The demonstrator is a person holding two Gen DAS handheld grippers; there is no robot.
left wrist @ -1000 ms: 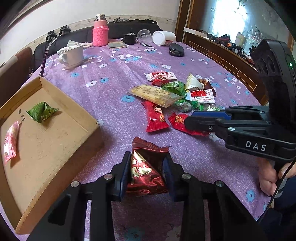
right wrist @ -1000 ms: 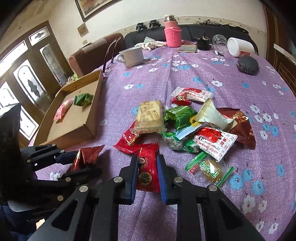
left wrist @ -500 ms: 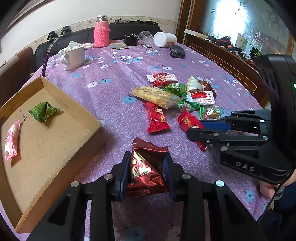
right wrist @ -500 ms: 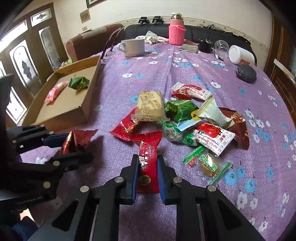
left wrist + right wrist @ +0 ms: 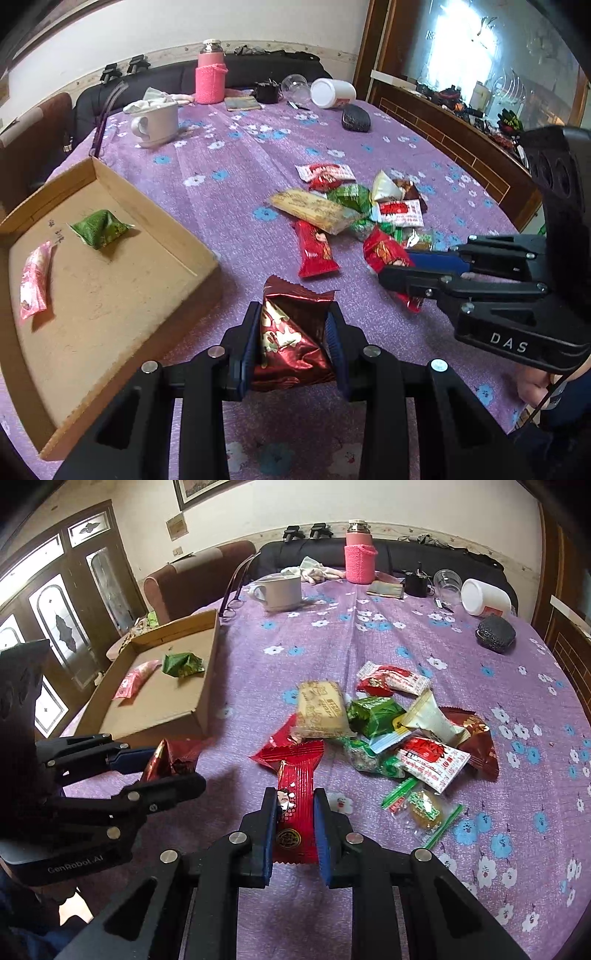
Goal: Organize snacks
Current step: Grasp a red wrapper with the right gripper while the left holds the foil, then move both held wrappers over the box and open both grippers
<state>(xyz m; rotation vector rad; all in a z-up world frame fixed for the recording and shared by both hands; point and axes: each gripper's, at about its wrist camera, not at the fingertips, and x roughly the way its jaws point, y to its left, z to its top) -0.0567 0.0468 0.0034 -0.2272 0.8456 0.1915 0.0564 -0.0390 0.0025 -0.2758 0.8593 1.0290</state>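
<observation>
Purple flower-print cloth covers the round surface (image 5: 236, 177), where the left wrist view shows the left gripper (image 5: 293, 345) clamped on a crinkled dark-red foil snack packet (image 5: 291, 339) just beside the shallow brown cardboard box (image 5: 110, 295) holding a green wrapped snack (image 5: 99, 229) and a pink wrapped candy (image 5: 35, 278). From the right wrist view, the right gripper (image 5: 295, 829) is pinched tight on a long bright-red wrapped snack (image 5: 295, 805), near the loose pile of mixed snack wrappers (image 5: 391, 731)

White mug (image 5: 157, 123), pink flask (image 5: 209, 75)
</observation>
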